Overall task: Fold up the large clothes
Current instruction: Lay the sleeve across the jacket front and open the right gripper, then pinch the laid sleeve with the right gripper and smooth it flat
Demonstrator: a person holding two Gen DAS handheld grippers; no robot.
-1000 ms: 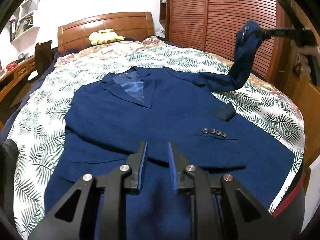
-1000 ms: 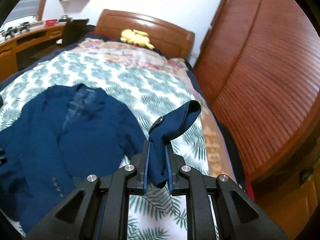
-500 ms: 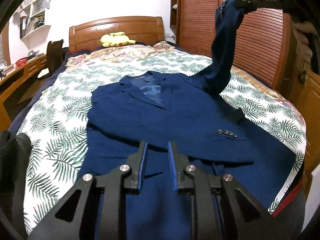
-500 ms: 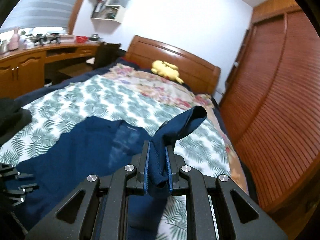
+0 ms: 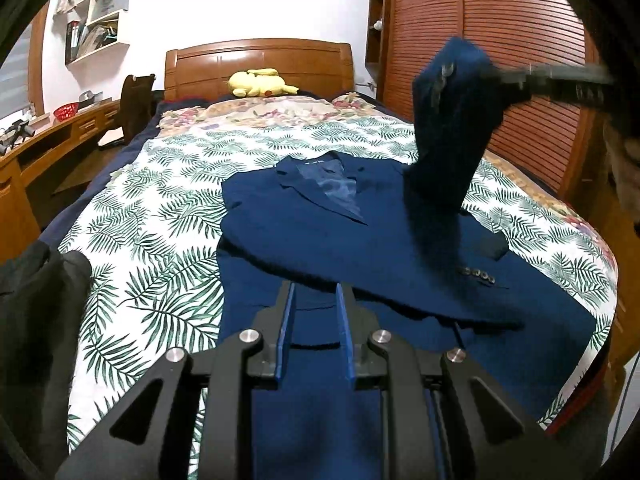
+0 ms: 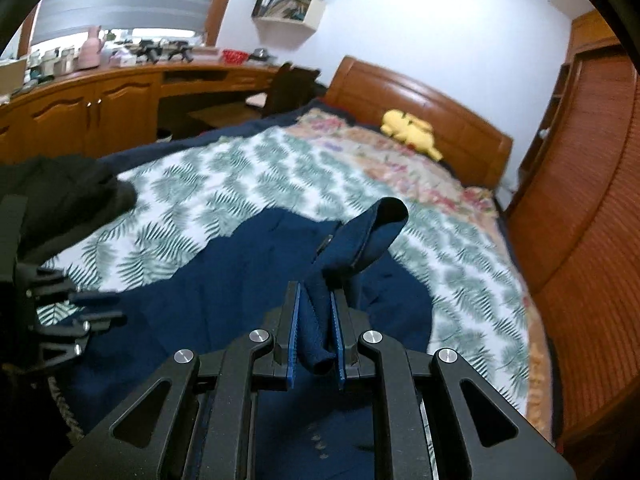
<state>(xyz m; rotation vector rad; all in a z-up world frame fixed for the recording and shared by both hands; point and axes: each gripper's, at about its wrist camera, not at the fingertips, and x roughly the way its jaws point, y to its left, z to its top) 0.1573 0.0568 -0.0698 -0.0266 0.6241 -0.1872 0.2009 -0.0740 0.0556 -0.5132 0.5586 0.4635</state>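
A navy blue suit jacket (image 5: pixel 304 232) lies face up on the leaf-print bedspread (image 5: pixel 160 216), collar toward the headboard. One sleeve lies folded across its front, cuff buttons (image 5: pixel 478 274) showing. My right gripper (image 6: pixel 316 312) is shut on the other sleeve's cuff (image 6: pixel 360 236) and holds it in the air above the jacket; the raised sleeve (image 5: pixel 448 152) hangs at the right in the left wrist view. My left gripper (image 5: pixel 314 300) is open and empty, low over the jacket's hem, and shows at the left of the right wrist view (image 6: pixel 92 316).
A black garment (image 5: pixel 36 320) lies at the bed's near left corner. A yellow plush toy (image 5: pixel 260 82) sits by the wooden headboard (image 5: pixel 256 62). A slatted wardrobe (image 5: pixel 500 48) stands right of the bed; a wooden desk (image 6: pixel 100 100) and chair (image 5: pixel 136 104) stand left.
My right gripper has carried the sleeve cuff leftward and inward, from beside the bed's right edge to above the jacket's body. The left gripper stays open over the hem.
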